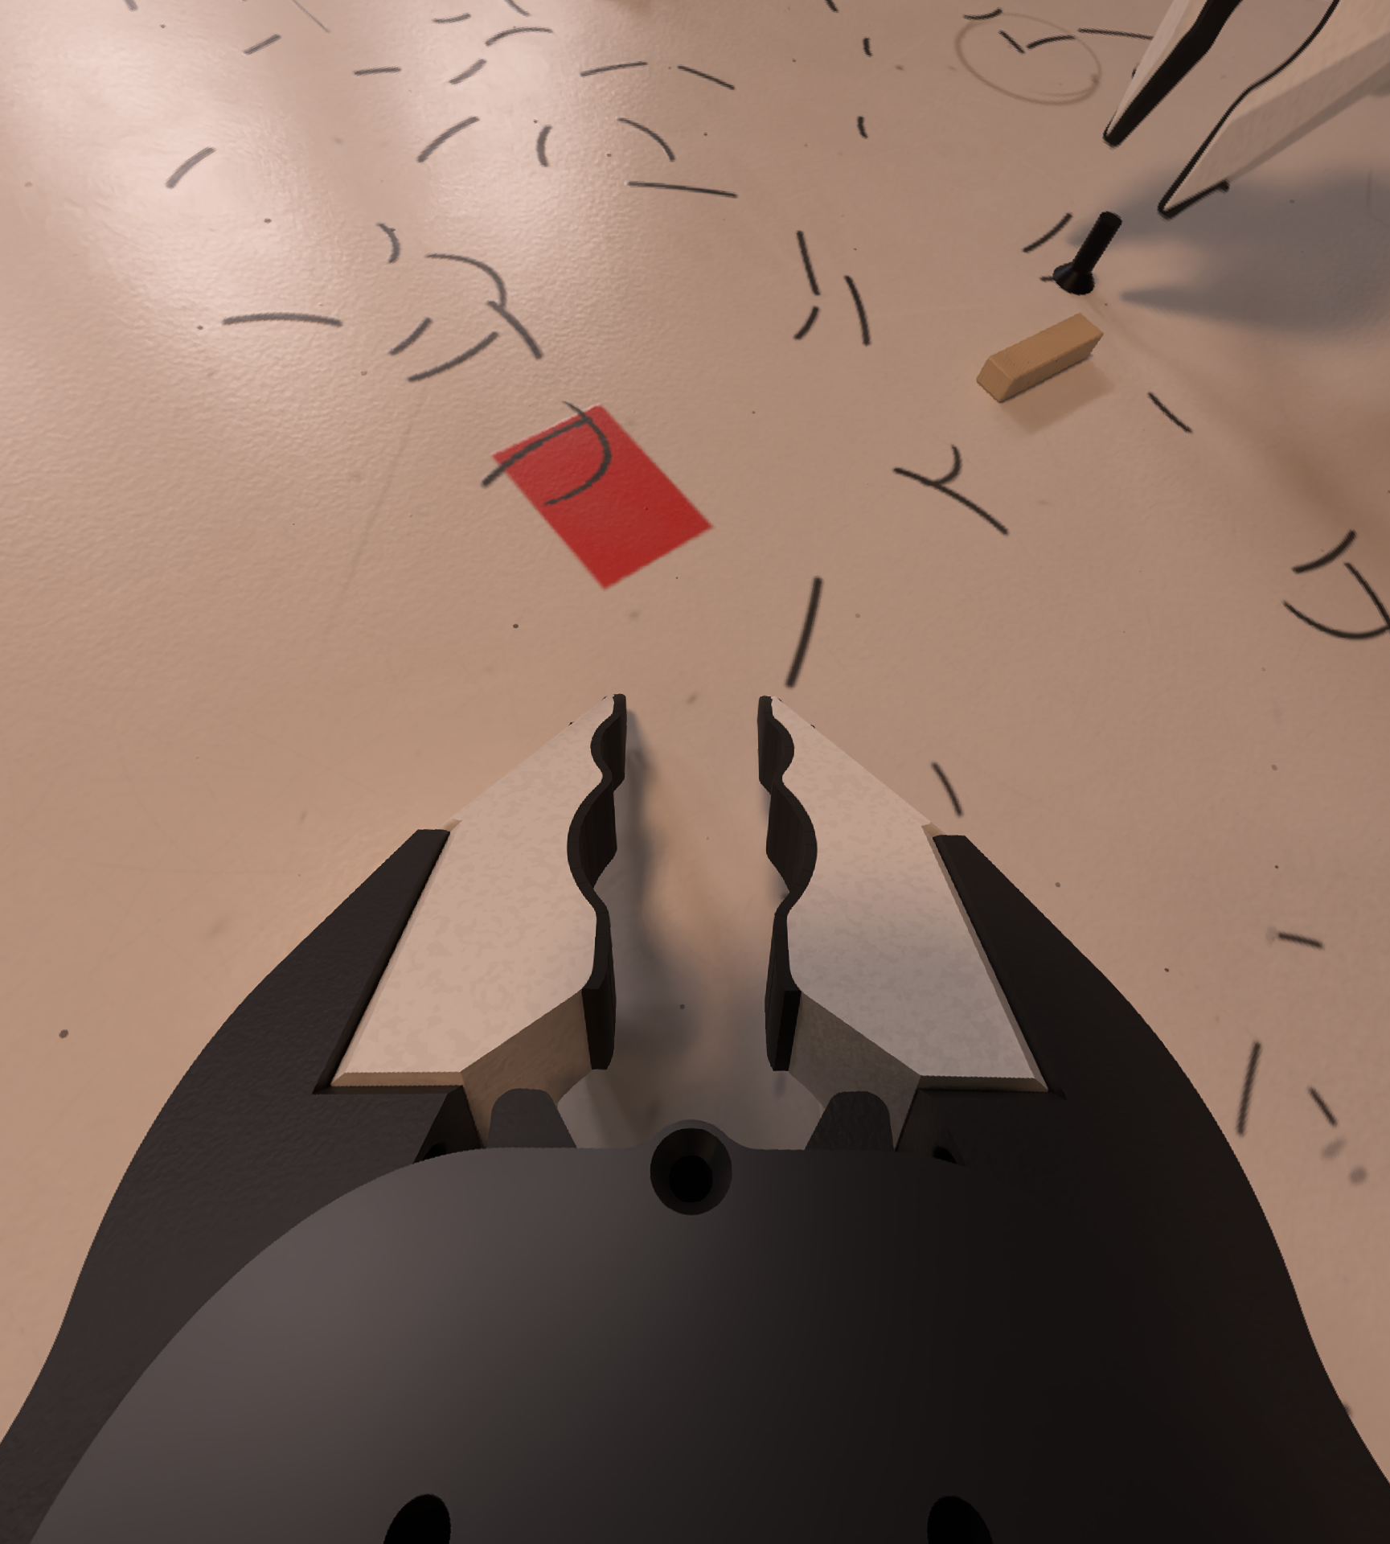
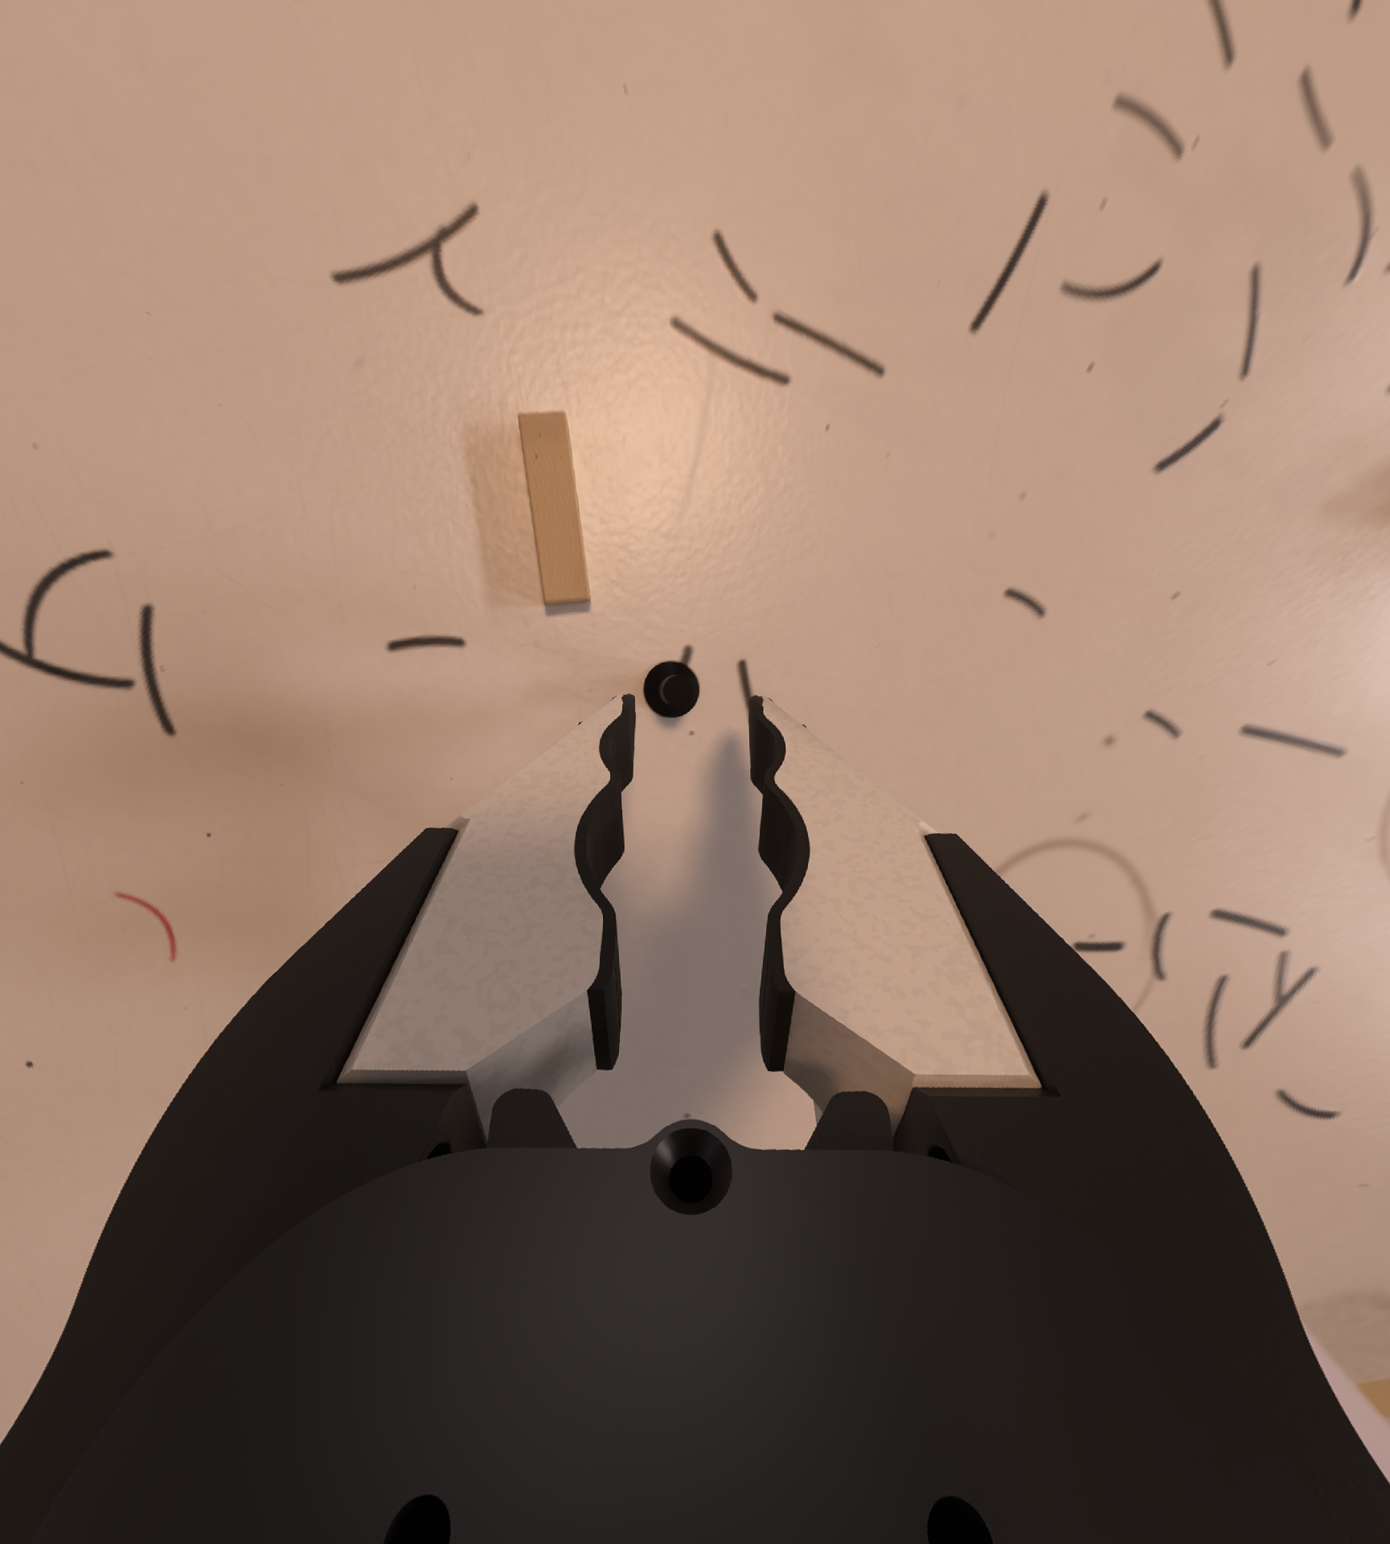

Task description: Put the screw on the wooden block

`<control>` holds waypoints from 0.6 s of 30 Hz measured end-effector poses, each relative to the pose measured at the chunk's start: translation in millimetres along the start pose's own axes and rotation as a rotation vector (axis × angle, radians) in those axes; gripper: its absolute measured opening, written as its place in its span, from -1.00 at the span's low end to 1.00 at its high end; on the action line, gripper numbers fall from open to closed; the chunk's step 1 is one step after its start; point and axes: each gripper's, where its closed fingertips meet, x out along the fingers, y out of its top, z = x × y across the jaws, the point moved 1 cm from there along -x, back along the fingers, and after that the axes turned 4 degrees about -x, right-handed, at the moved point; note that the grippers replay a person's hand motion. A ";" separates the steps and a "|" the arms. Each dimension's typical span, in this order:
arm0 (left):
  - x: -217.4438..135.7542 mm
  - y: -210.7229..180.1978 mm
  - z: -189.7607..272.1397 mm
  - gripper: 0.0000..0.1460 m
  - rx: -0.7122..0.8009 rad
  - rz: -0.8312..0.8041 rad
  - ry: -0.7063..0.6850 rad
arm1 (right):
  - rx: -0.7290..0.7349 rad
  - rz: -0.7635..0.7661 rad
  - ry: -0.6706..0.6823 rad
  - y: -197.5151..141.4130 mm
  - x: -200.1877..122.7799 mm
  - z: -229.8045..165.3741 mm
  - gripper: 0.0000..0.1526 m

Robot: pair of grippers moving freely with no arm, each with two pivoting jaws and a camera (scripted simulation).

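Parted right tongs (image 2: pixel 691 702) just above black screw (image 2: pixel 671 688), wooden block (image 2: pixel 554 508) nearby on scribbled table (image 2: pixel 173 251).

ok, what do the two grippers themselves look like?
Both match. The left gripper and the right gripper each have a matte black, flared body with a round screw hole near the front. Each carries two pale, speckled, wedge-shaped fingers lined with black wavy-edged pads. No cables or markings are visible.
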 end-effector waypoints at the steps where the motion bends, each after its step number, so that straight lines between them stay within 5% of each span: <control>1: 0.1 -0.2 0.0 -0.57 0.003 -0.001 0.004 | 0.022 -0.009 0.004 -3.4 4.3 -2.1 -0.64; 9: -3.4 6.8 54.8 -0.55 0.178 0.056 -0.091 | 0.093 0.017 -0.008 -5.6 21.3 -5.7 -0.57; 14: 3.0 -0.2 90.5 -0.53 0.316 0.006 -0.160 | 0.089 0.040 -0.011 -5.5 22.4 -5.6 -0.90; 18: 10.1 -3.7 98.4 -0.55 0.363 -0.025 -0.163 | 0.088 0.062 -0.032 -7.4 21.5 -4.7 -0.89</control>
